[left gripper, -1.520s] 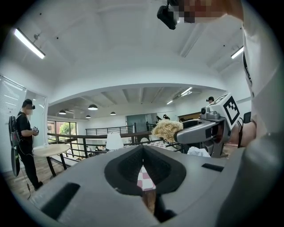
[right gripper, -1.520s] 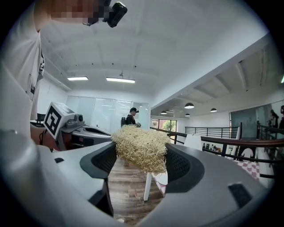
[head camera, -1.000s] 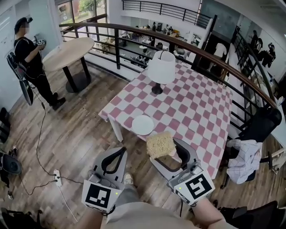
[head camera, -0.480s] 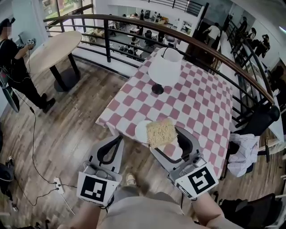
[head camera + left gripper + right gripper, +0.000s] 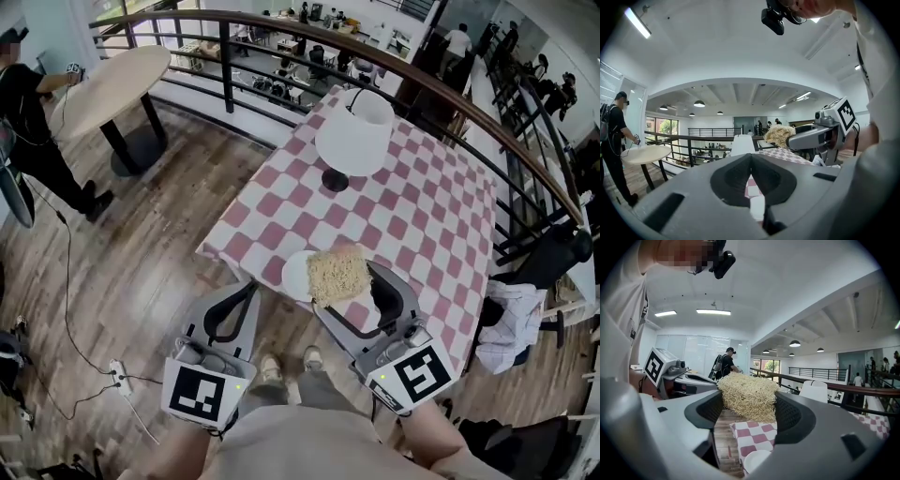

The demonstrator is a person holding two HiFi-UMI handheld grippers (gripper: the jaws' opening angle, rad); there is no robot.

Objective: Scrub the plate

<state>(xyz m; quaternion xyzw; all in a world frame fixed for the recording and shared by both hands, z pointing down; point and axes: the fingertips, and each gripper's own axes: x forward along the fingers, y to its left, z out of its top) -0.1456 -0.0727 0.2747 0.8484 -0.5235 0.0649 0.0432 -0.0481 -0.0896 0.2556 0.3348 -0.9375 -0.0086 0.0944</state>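
- Right gripper [image 5: 749,405] is closed on a straw-coloured fibrous scrub pad [image 5: 336,272], which is pinched between the jaw tips with most of its bulk sticking out beyond them.
- Plate [image 5: 294,276] is found at the near corner of the checked table [image 5: 422,216], close to the edge; it is white, round and apparently bare.
- Pad is held over the plate's right part in the head view; contact cannot be confirmed there.
- Plate is judged stiff, smooth and light, so sliding on the cloth under scrubbing is expected, with the table edge close by. The rim on the side away from the pad is judged the best place for steadying.
- Pad is judged soft and springy; light downward pressure should be enough.
- Left gripper [image 5: 251,291] is held low, short of the table, with jaw tips brought together and nothing between them.
- Right gripper view shows air between pad and cloth, with the plate lower down, which is not readable from the head view.
- Head view alone shows the white lamp [image 5: 353,141] further back on the table, and a person [image 5: 28,112] beside a round table [image 5: 112,94], well apart.
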